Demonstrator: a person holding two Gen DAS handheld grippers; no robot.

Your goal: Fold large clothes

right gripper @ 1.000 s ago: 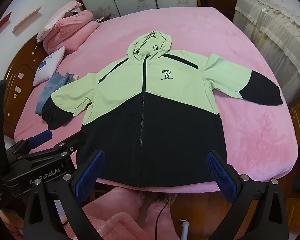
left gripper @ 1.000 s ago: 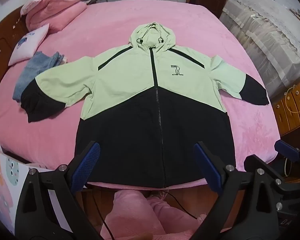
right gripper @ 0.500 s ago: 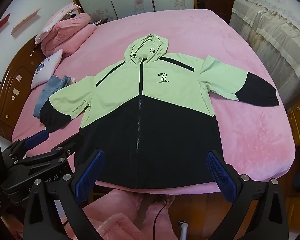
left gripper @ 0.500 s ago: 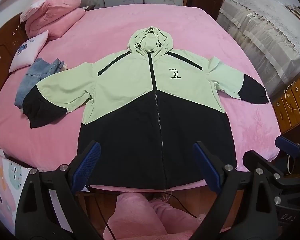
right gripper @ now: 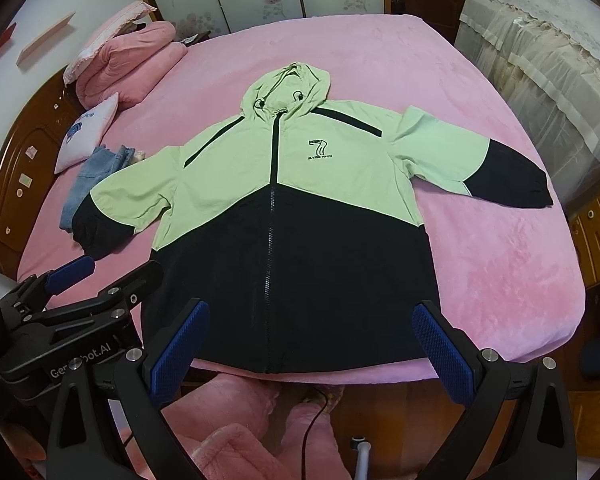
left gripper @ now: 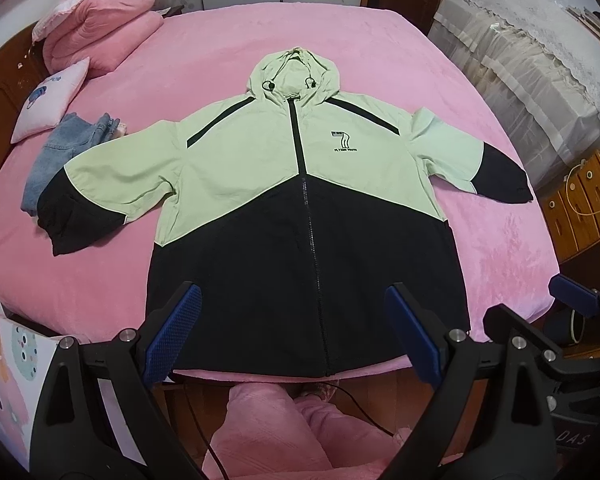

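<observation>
**Left wrist view: jacket flat on bed, both tongs apart and empty**

We see the pink bed (left gripper: 380,60) carrying the green-and-black hooded jacket (left gripper: 300,208), spread face up, zipped, sleeves out to both sides. Its long axis runs straight away from us, hood far, hem at the near bed edge. Left tongs (left gripper: 292,328) and right tongs (right gripper: 320,340) hang above the hem, fingers wide apart, holding nothing. Each sleeve lies nearer its own-side tongs, we judge. Folded jeans (left gripper: 60,152) lie beside the left cuff. Chest print: big "7"; smaller text too blurred. Left tongs body reads "Ge…obot.AI", partly hidden.
</observation>
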